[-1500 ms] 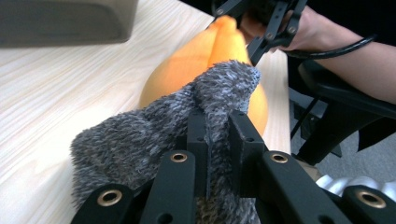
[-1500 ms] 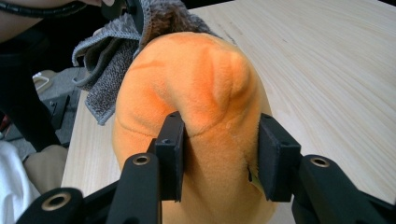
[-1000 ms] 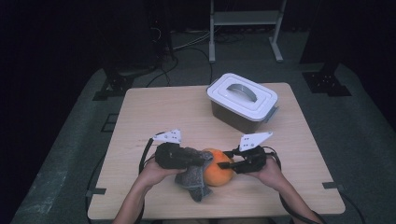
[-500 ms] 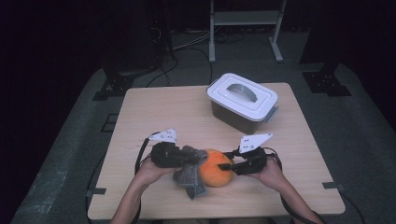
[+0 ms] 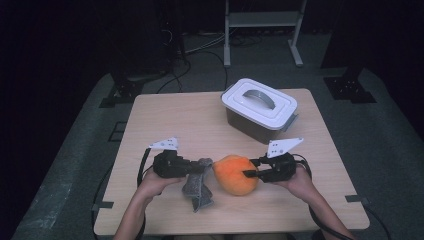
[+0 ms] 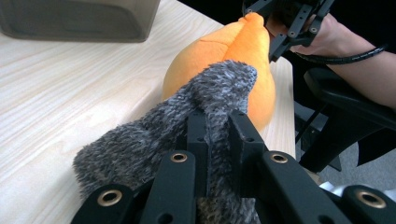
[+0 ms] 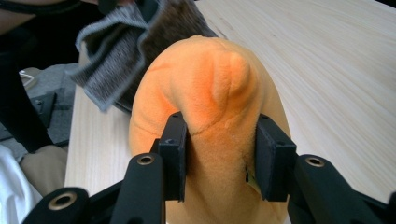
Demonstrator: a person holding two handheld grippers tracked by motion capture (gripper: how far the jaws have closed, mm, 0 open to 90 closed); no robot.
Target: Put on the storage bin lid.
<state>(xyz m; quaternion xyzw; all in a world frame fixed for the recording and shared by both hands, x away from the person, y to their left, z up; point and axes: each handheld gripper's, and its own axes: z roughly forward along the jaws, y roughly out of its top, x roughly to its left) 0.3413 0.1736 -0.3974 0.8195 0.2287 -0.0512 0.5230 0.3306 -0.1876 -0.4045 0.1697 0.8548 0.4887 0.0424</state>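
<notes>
A soft orange plush toy [image 5: 236, 174] shaped like a round fruit lies on the light wooden tabletop [image 5: 200, 117], near the front edge and about halfway between the left and right edges. A fuzzy grey cloth piece [image 5: 197, 184] hangs from its left side and trails down toward the front edge. Orange body and grey piece together make a long shape that runs left to right, along the front edge. The grey end points left and the orange end points right.

The left gripper [image 5: 192, 168] is squeezed tight on the grey fuzzy piece. In the left gripper view its two black jaws stand very close together with the grey fuzz [image 6: 196, 126] pinched between them.

The right gripper [image 5: 250, 173] grips the orange plush from the right side. In the right gripper view a thick fold of orange plush [image 7: 217, 121] sits between the jaws, and both pads press into it. These jaws have just been closing a little more on the fold.

A white plastic box with a grey handle on its lid [image 5: 260, 107] stands near the back right corner of the tabletop, well apart from the toy.
</notes>
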